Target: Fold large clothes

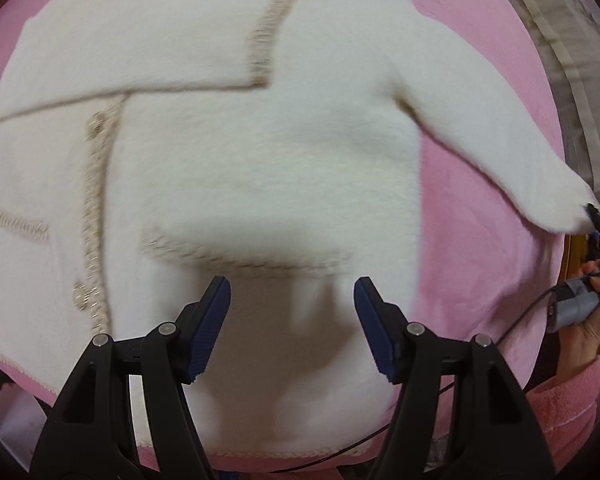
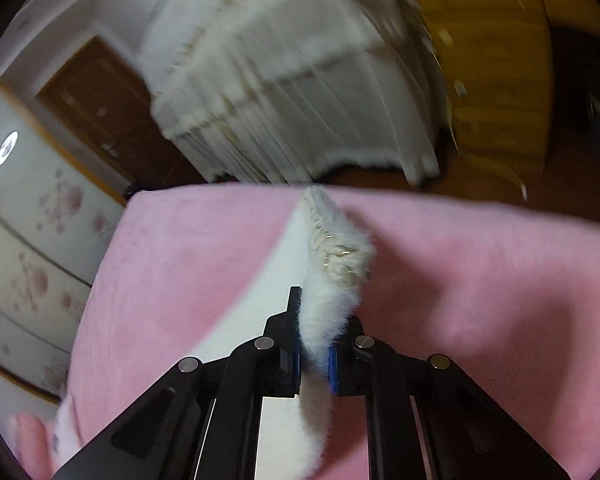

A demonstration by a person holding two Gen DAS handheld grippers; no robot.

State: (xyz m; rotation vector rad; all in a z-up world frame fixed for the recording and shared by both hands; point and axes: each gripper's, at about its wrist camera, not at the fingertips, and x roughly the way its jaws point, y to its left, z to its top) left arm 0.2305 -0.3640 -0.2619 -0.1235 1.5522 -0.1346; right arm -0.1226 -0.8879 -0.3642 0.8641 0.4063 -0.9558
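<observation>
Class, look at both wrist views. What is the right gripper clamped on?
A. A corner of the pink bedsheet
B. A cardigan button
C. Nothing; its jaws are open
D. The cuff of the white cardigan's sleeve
D: in the right wrist view the right gripper has its jaws closed on the fluffy, beige-trimmed cuff of the white cardigan, with the pink bedsheet beneath it.

Left wrist view straight down, right wrist view slanting; shared pink blanket [image 1: 480, 184].

A coat [image 1: 228, 152] lies flat on a bed [image 1: 472, 200], one sleeve [image 1: 140, 64] folded across its chest, the other sleeve [image 1: 500, 160] stretched out sideways.
</observation>
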